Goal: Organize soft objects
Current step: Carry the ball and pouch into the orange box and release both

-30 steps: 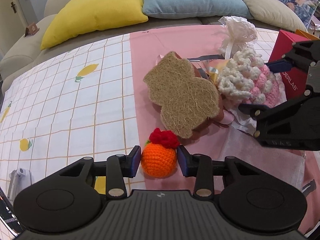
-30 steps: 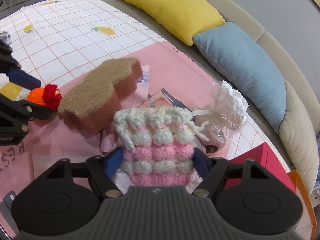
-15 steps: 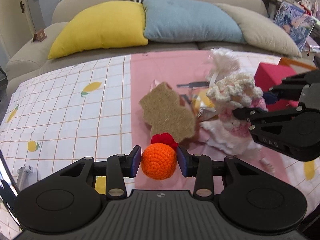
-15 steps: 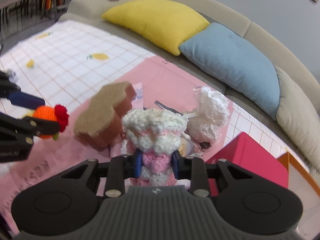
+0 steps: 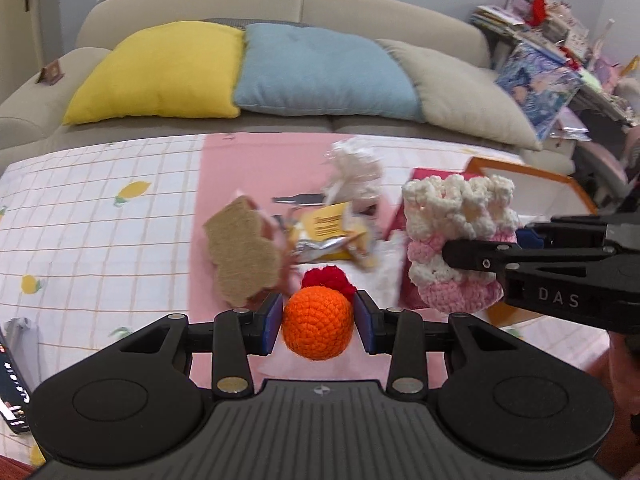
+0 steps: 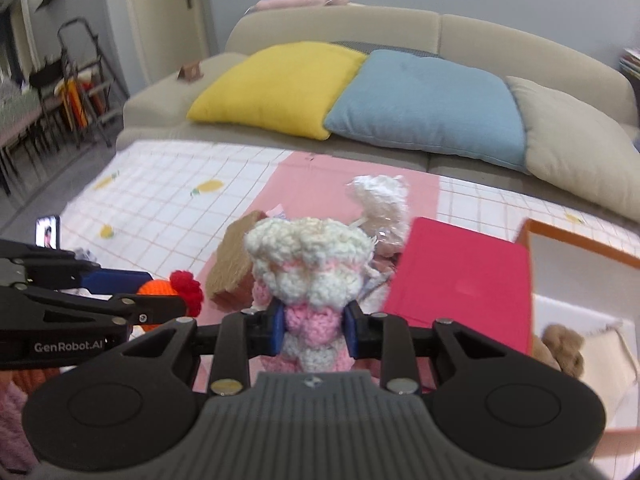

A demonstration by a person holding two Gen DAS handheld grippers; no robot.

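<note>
My left gripper (image 5: 318,322) is shut on an orange crochet ball with a red tuft (image 5: 318,326) and holds it above the table. It also shows in the right wrist view (image 6: 160,288). My right gripper (image 6: 314,330) is shut on a pink and white crochet pouch (image 6: 310,268), lifted clear of the table; the pouch also shows in the left wrist view (image 5: 452,240). A brown loofah sponge (image 5: 242,252) lies on the pink cloth (image 5: 248,168).
A red box (image 6: 464,276) and an orange-rimmed white tray (image 6: 580,272) holding a brown plush (image 6: 560,348) stand at the right. A clear-wrapped bundle (image 5: 354,172) and a yellow packet (image 5: 328,232) lie mid-table. A sofa with cushions (image 5: 320,68) is behind. A phone (image 6: 48,232) stands left.
Both grippers closed on their objects and lifted them off the table: the left with the orange ball, the right with the crochet pouch. Both views rose and pulled back.
</note>
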